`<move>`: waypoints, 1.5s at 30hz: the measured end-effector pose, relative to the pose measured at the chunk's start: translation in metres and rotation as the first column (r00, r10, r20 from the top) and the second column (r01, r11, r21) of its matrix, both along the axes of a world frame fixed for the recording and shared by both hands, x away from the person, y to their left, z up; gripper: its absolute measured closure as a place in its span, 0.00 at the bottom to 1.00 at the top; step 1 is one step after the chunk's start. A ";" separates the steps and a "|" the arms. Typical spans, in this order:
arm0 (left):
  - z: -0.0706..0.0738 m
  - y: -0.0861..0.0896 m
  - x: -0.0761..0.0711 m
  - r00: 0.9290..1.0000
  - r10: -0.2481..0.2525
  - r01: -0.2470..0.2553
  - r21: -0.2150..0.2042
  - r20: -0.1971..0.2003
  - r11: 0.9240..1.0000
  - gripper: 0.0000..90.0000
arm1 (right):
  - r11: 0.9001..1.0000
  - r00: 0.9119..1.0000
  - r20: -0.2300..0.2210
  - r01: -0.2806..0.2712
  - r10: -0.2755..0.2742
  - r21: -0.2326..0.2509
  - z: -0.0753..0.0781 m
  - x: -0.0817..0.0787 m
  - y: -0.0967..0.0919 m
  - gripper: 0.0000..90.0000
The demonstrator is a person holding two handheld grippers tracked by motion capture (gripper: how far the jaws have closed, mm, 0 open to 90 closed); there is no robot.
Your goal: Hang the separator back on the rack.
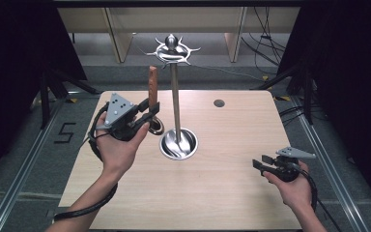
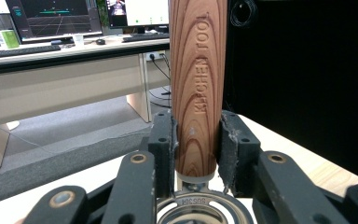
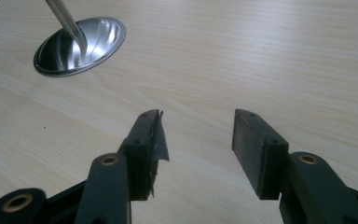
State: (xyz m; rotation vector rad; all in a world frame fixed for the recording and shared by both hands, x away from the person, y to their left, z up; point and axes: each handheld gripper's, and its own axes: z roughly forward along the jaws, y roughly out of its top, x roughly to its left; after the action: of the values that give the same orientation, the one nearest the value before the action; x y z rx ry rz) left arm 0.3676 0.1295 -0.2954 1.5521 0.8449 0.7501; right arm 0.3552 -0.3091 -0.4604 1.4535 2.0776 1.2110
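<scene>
Counted from left to right, the table (image 1: 125, 193) carried one kitchen tool, one metal stand and two hand-held grippers. At about nine o'clock from the stand's base, the left gripper (image 1: 150, 112) was clenched on the tool's wooden handle (image 1: 152, 87), which stood upright; in the left gripper view both pads pressed the handle (image 2: 198, 93) near its lower end, and a round steel head (image 2: 200, 210) lay just below the jaws. One stand (image 1: 176, 96) rose from a shallow dish-shaped base (image 1: 178, 144) at the table's middle, with a ring of hooks (image 1: 173, 50) on top; the dish (image 3: 81, 39) held the pole's foot. At about four o'clock from the base, the right gripper (image 1: 263, 161) hovered, jaws released with bare table between them (image 3: 196, 135).
</scene>
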 end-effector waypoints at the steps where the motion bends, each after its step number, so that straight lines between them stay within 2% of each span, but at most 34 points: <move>1: 0.000 -0.001 0.000 1.000 0.001 -0.001 0.005 0.003 1.000 0.76 | 1.000 1.000 0.002 0.000 0.000 0.006 0.000 0.000 0.000 0.58; 2: 0.001 -0.002 0.001 1.000 0.000 0.000 0.004 0.007 1.000 0.76 | 1.000 1.000 0.019 -0.017 0.017 -0.010 -0.001 0.002 -0.002 0.58; 7: 0.002 -0.004 0.002 1.000 0.016 -0.016 0.004 0.007 1.000 0.76 | 1.000 1.000 0.014 -0.017 0.017 -0.023 0.000 0.002 -0.002 0.58; 8: 0.002 -0.005 0.002 1.000 0.020 -0.020 0.010 0.011 1.000 0.76 | 1.000 1.000 0.015 -0.026 0.026 -0.015 0.000 0.002 -0.003 0.58; 9: 0.002 -0.006 0.002 1.000 0.026 -0.026 0.017 0.011 1.000 0.76 | 1.000 1.000 -0.019 0.009 -0.009 0.015 0.001 -0.001 0.001 0.58; 10: 0.003 -0.006 0.002 1.000 0.030 -0.030 0.019 0.008 0.999 0.76 | 0.999 1.000 0.018 -0.024 0.025 -0.028 0.000 0.002 -0.003 0.58; 11: 0.003 -0.006 0.003 0.999 0.032 -0.032 0.019 0.008 0.999 0.76 | 0.999 1.000 0.012 -0.025 0.025 -0.036 0.000 0.002 -0.003 0.58; 12: 0.003 -0.006 0.004 0.999 0.033 -0.033 0.016 0.009 0.999 0.76 | 1.000 1.000 -0.012 -0.004 0.004 -0.015 0.001 -0.001 -0.001 0.58; 14: 0.004 -0.007 0.005 0.999 0.038 -0.038 0.018 0.008 0.999 0.76 | 0.999 0.999 0.020 -0.024 0.025 -0.028 0.000 0.002 -0.003 0.58; 15: 0.004 -0.007 0.005 0.999 0.039 -0.040 0.020 0.007 0.999 0.76 | 0.999 0.999 0.023 -0.030 0.031 -0.019 -0.001 0.002 -0.003 0.58; 16: 0.004 -0.008 0.006 0.999 0.037 -0.038 0.022 0.009 0.999 0.76 | 1.000 1.000 0.004 -0.003 0.003 0.004 0.000 0.000 0.000 0.58; 18: 0.004 -0.009 0.006 0.999 0.042 -0.042 0.023 0.008 0.999 0.76 | 1.000 1.000 -0.001 0.002 -0.002 0.007 0.000 0.000 0.000 0.58; 19: 0.004 -0.010 0.006 0.999 0.041 -0.041 0.027 0.010 0.999 0.76 | 1.000 1.000 0.001 -0.006 0.006 -0.014 0.001 0.000 -0.001 0.58; 23: 0.004 -0.012 0.007 0.999 0.047 -0.047 0.031 0.009 0.998 0.76 | 1.000 1.000 0.003 -0.006 0.006 -0.018 0.000 0.000 -0.001 0.58; 24: 0.004 -0.013 0.007 0.999 0.051 -0.052 0.032 0.010 0.998 0.76 | 0.999 1.000 0.022 -0.020 0.021 -0.036 0.000 0.002 -0.003 0.58; 31: 0.006 -0.016 0.007 0.998 0.065 -0.065 0.040 0.006 0.997 0.76 | 0.999 1.000 0.022 -0.022 0.022 -0.033 0.000 0.002 -0.002 0.58; 42: 0.007 -0.019 0.003 0.998 0.066 -0.067 0.043 0.022 0.997 0.76 | 0.999 0.999 0.022 -0.022 0.023 -0.035 0.000 0.002 -0.002 0.58; 44: 0.008 -0.020 0.002 0.997 0.082 -0.082 0.044 0.015 0.996 0.76 | 0.999 1.000 0.006 -0.026 0.026 -0.030 0.001 0.001 -0.002 0.58; 45: 0.008 -0.021 0.003 0.997 0.070 -0.071 0.043 0.014 0.997 0.76 | 0.999 1.000 0.006 -0.026 0.026 -0.030 0.001 0.001 -0.002 0.58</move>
State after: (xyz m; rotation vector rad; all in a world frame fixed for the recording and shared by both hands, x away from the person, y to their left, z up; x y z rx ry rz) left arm 0.3703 0.1089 -0.2875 1.5609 0.8828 0.8333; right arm 0.3563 -0.3111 -0.4592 1.4111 2.1076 1.1873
